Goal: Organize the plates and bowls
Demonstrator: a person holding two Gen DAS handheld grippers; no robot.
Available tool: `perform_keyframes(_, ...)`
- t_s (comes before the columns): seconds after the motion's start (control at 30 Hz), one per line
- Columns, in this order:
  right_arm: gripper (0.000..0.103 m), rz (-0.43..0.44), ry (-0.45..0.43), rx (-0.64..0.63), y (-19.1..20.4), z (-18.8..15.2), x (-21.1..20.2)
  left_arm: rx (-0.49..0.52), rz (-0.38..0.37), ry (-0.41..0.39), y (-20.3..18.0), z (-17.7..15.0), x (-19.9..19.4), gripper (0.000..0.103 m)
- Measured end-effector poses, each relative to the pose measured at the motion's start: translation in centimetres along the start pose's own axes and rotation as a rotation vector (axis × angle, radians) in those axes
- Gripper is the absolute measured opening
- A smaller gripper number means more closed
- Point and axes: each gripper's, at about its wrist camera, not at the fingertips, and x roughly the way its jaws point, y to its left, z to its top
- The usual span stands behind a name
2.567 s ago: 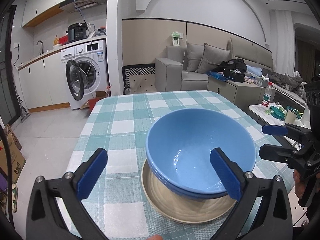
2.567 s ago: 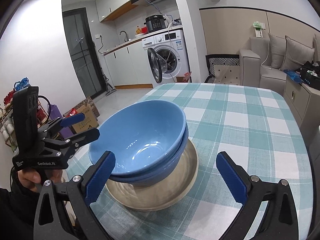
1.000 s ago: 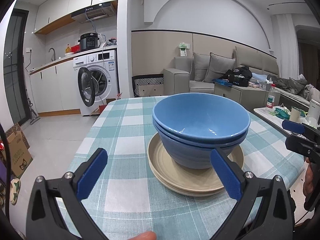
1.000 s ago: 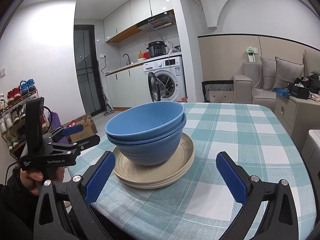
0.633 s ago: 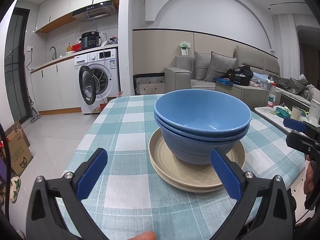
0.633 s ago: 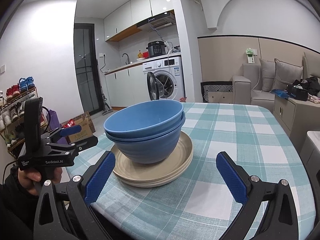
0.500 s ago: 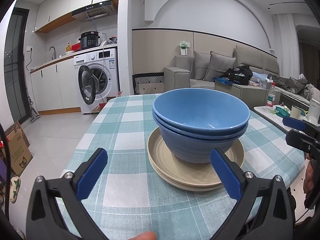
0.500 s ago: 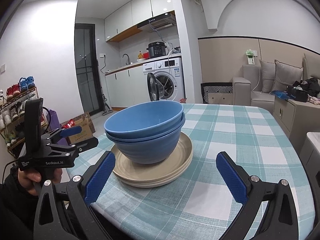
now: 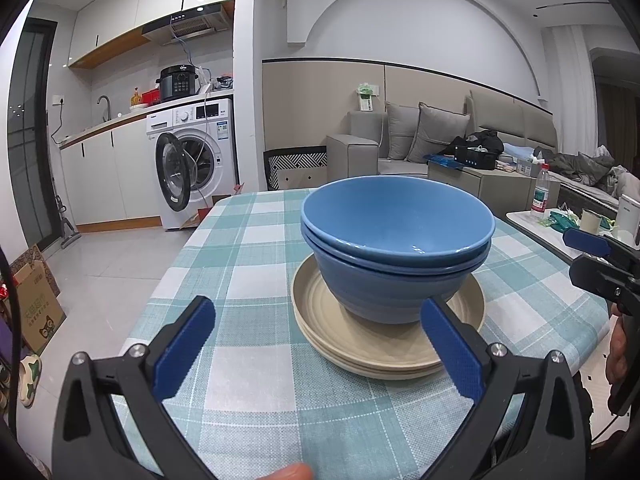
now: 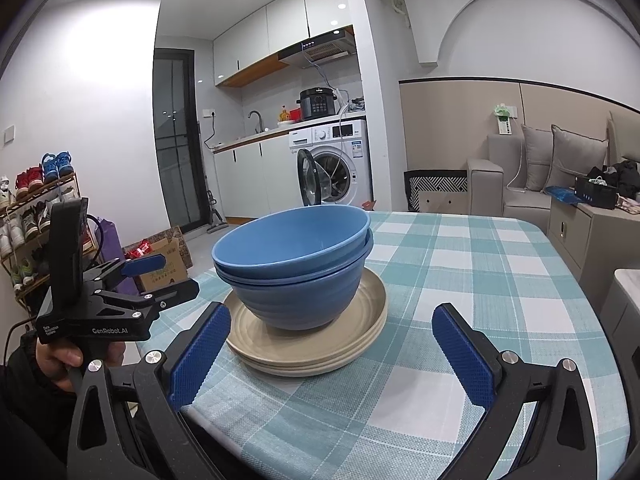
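Observation:
Two nested blue bowls (image 9: 396, 248) (image 10: 296, 264) stand upright on a short stack of beige plates (image 9: 320, 320) (image 10: 360, 332), near the front of a table with a teal checked cloth (image 9: 248, 248) (image 10: 480, 280). My left gripper (image 9: 316, 344) is open at the table's near edge, a little short of the plates, holding nothing. My right gripper (image 10: 332, 356) is open too, low at the table edge with the plate stack just ahead of its blue pads. Each gripper shows in the other's view, held in a hand: the right gripper (image 9: 600, 264) and the left gripper (image 10: 132, 280).
The far half of the table is bare cloth. Beyond it are a washing machine (image 9: 192, 160) with its door open, a grey sofa (image 9: 400, 148), a side table with a bottle (image 9: 542, 196), cardboard boxes (image 10: 164, 260) on the floor and a shoe rack (image 10: 36, 208).
Both cameras have dropped from looking down into the bowls to nearly table height over the last seconds. In the last half second they barely shift. The stack has not moved.

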Motion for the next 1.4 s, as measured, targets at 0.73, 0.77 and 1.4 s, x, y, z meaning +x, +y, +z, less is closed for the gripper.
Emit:
perform_keyframes(0.73,0.103,0.001,0.000,-0.004,0.12,0.05,-0.06,0.000,-0.005,-0.004,-0.11,0.13,-0.21,0.103)
perform_keyframes(0.77,0.103,0.002,-0.001,-0.003,0.11,0.06,-0.03,0.001,-0.006,-0.004,-0.16,0.17,-0.25,0.103)
perform_keyframes(1.4,0.103,0.001,-0.001,-0.007,-0.14,-0.29,-0.48,0.002,-0.015,-0.002,-0.79,0.13,-0.45,0.103)
